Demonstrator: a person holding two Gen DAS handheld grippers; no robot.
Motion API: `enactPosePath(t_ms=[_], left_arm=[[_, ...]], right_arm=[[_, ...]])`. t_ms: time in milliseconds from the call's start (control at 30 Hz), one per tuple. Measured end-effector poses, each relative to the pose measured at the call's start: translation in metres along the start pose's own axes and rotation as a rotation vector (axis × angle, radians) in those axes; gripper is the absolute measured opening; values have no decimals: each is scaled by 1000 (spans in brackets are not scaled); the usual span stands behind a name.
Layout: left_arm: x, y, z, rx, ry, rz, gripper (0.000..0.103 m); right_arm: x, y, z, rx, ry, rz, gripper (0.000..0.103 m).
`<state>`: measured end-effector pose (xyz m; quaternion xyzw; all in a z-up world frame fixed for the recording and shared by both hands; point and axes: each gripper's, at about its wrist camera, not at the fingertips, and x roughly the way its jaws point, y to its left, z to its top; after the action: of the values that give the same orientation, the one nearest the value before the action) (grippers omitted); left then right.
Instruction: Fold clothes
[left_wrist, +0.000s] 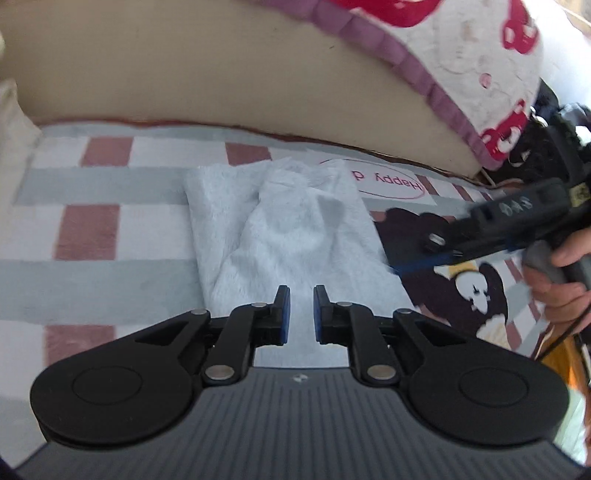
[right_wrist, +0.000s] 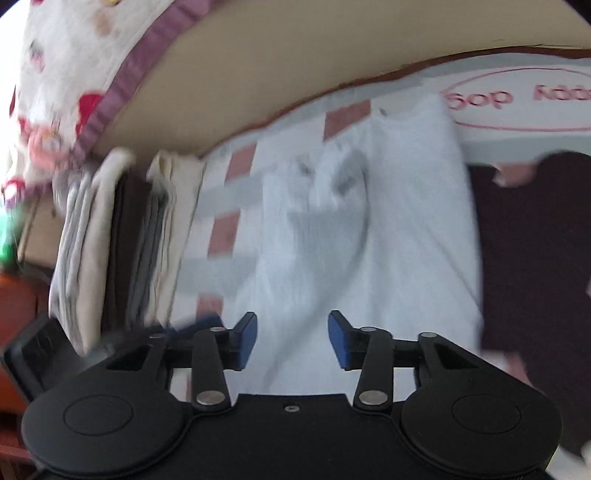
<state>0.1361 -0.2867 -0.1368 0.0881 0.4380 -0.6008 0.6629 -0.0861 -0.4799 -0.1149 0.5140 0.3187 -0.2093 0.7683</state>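
Bed with checked pink-grey-white blanket (left_wrist: 92, 229) serves as folding ground. Fluffy white garment (left_wrist: 288, 236) lies flat at centre, sides lapped inward into narrow panel, likely mid-fold or just finished. Left gripper (left_wrist: 300, 310) released, empty, hovering at near hem. Right gripper (right_wrist: 292, 341) released, empty. Stack of folded clothes (right_wrist: 122, 240) at left, clear of work.
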Motion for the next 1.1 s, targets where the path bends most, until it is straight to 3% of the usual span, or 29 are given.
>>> enactPosePath(t_ms=[67, 200, 333, 467, 533, 567, 600, 700, 800, 933, 1000, 1100], left_arm=[[13, 13, -8, -34, 13, -26, 12], [18, 29, -26, -9, 10, -26, 13], [21, 44, -25, -65, -15, -71, 16], [24, 49, -25, -83, -37, -108, 17], [20, 51, -27, -93, -60, -106, 17], [17, 51, -27, -92, -73, -101, 17], [14, 51, -27, -90, -86, -97, 20], [6, 52, -27, -98, -122, -102, 37], [11, 50, -27, -98, -96, -183, 40], [20, 33, -27, -40, -53, -191, 43], [21, 25, -27, -1, -39, -185, 63], [23, 17, -27, 35, -27, -191, 71]], right_arm=[[11, -8, -4, 12, -24, 21, 50], [33, -24, -13, 35, -72, 64, 50], [52, -35, -21, 34, -115, 97, 59], [68, -35, -12, 19, -170, 105, 59], [74, -33, -7, 13, -208, 112, 51], [73, -28, -4, -16, -225, 105, 15], [72, -22, -2, -46, -245, 98, 12], [53, 0, -6, -124, -328, 83, 12], [33, 14, -12, -143, -375, 64, 12], [17, 30, -15, -153, -405, -3, 12], [15, 37, -14, -157, -398, -30, 12], [11, 42, -11, -147, -384, -61, 12]])
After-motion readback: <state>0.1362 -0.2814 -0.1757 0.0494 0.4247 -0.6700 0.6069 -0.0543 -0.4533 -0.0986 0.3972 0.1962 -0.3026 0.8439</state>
